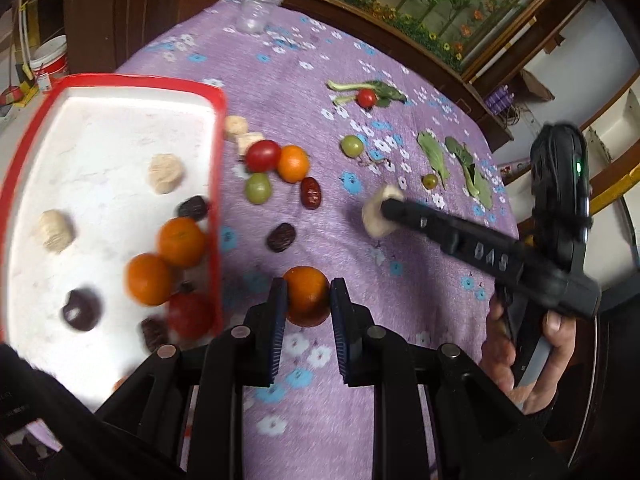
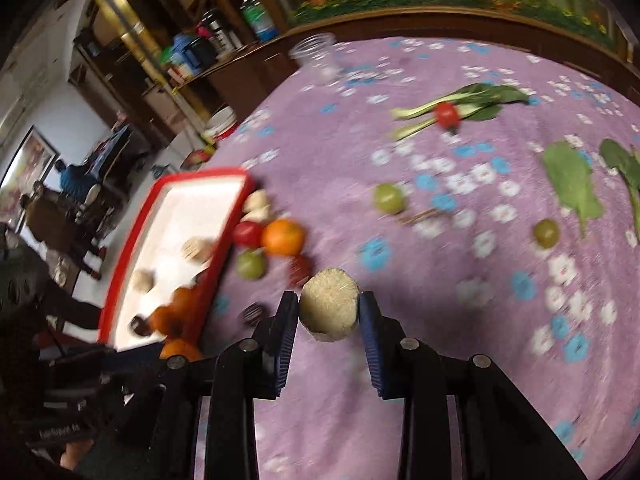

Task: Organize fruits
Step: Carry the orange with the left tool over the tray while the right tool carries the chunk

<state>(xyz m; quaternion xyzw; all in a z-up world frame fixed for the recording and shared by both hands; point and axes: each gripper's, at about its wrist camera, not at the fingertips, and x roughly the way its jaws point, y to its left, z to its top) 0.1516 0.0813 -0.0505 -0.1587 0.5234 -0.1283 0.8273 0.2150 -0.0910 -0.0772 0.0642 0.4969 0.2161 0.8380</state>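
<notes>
Pinching an orange between its two fingers, the left gripper is held just right of the red-rimmed tray, above the purple flowered surface. Two more oranges are seen in the tray, to that gripper's left. A pale banana slice is clamped between the fingers of the right gripper; beyond and left of it, a loose orange, tomato and green grape are clustered beside the tray's edge.

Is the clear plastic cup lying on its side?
No, the clear plastic cup stands upright at the far edge of the purple tablecloth.
</notes>
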